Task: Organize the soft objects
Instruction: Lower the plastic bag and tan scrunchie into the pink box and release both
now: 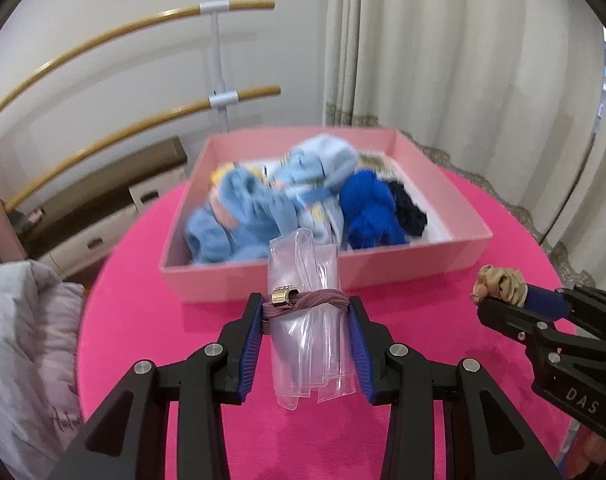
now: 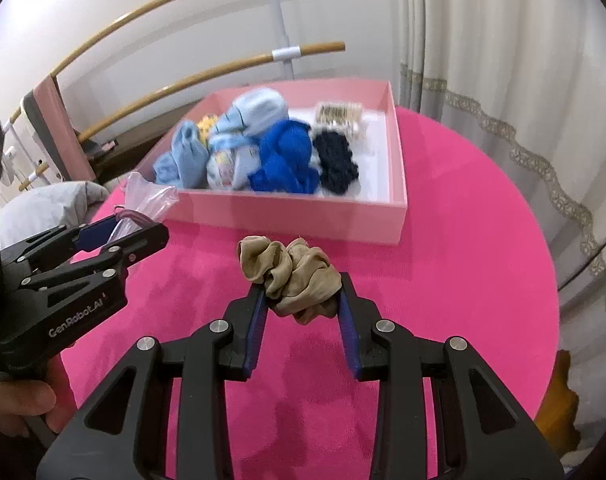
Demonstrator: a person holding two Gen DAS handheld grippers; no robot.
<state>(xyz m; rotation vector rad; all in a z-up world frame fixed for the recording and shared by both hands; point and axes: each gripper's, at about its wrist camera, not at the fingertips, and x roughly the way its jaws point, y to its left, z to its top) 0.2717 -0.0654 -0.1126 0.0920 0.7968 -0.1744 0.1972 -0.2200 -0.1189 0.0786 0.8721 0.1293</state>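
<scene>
Over the round pink table [image 1: 207, 344], the left gripper [image 1: 306, 312] was clamped on a clear plastic pouch bundle [image 1: 307, 320] wrapped with a mauve elastic hair tie [image 1: 307, 300] carrying a small gold metal bead [image 1: 281, 295]. Both blue pads [image 1: 255, 344] pressed the tie's sides. The bundle sat just short of the near wall of the shallow pink cardboard box [image 1: 303, 276].

Left wrist view showed the bead, the tie and the pouch layers; in the right wrist view only a crumpled bit of the plastic poked past the left gripper [image 2: 121, 230], tie barely visible.

The right gripper [image 2: 303, 296] held a beige satin scrunchie [image 2: 291, 276] between its pads, above the table [image 2: 463, 280], near the box [image 2: 303, 216] front wall but apart from it. Right wrist view showed the scrunchie's full folds; the left view caught only a knot of it [image 1: 499, 282] at the tip of the right gripper [image 1: 489, 298], side-on.

Inside the box: light blue knitted socks [image 2: 183, 160], a royal blue fuzzy bundle [image 2: 287, 156], a dark navy scrunchie [image 2: 337, 162]. Right view also showed a beige-and-white patterned item [image 2: 341, 116] at the back corner and bare white box floor to its right; in the left view that item was mostly hidden and blurred.

Left view only: a grey padded garment [image 1: 27, 344] beside the table's left edge. Right view only: the person's fingers [image 2: 19, 404] on the left gripper's handle.
</scene>
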